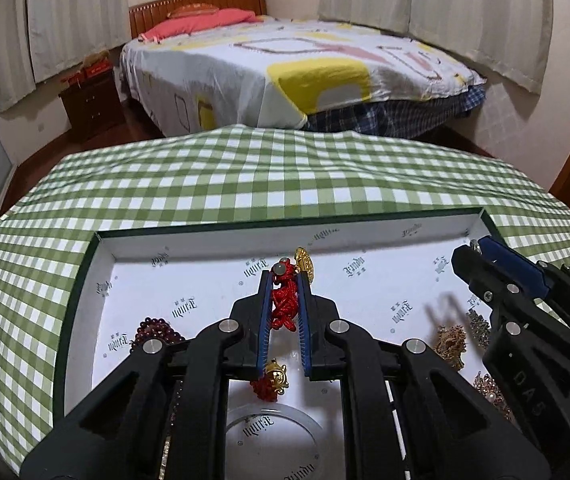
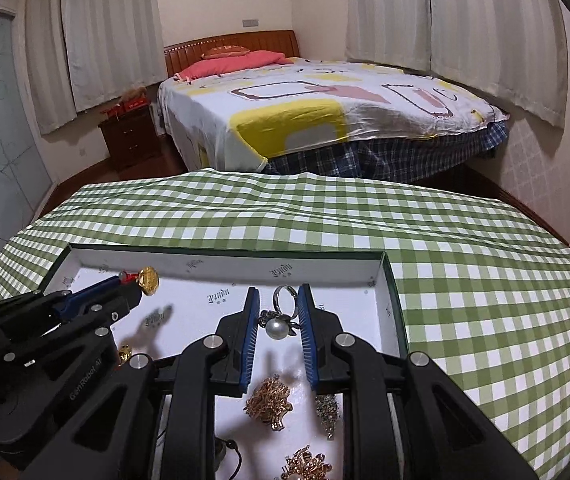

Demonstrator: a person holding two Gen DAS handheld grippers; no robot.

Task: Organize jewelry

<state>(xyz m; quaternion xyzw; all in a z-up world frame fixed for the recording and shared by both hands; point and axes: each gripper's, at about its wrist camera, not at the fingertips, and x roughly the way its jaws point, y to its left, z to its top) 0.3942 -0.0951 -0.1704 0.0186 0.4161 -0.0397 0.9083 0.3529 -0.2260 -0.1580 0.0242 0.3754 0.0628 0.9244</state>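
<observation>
Tray (image 1: 97,280): a shallow rectangular box lid, dark green outside, lined with white paper printed in black gothic lettering; it sat on a table under a green-and-white gingham cloth (image 1: 245,172), softly creased.

Left gripper (image 1: 285,280): black plastic arms with ribbed blue pads, clamped on a red knotted-cord bracelet (image 1: 283,302). The cord was bunched between the pads above the tray floor; a pale bead and an oval gold charm (image 1: 305,266) stood at the tips, and a round gold bell-like charm (image 1: 276,376) hung below.

Right gripper (image 2: 279,300): same build, pads slightly parted, flanking a silver ring with a round white pearl (image 2: 277,326). The band rose between the tips; whether the pads touched it could not be told.

Other contents of the tray: dark red bead string (image 1: 157,330) at the left; clear glassy bangle (image 1: 273,440) near the front; filigree gold piece (image 2: 269,400); small silvery chain cluster (image 2: 327,410) just beside it; rose-gold piece with pearls (image 2: 307,464).
</observation>
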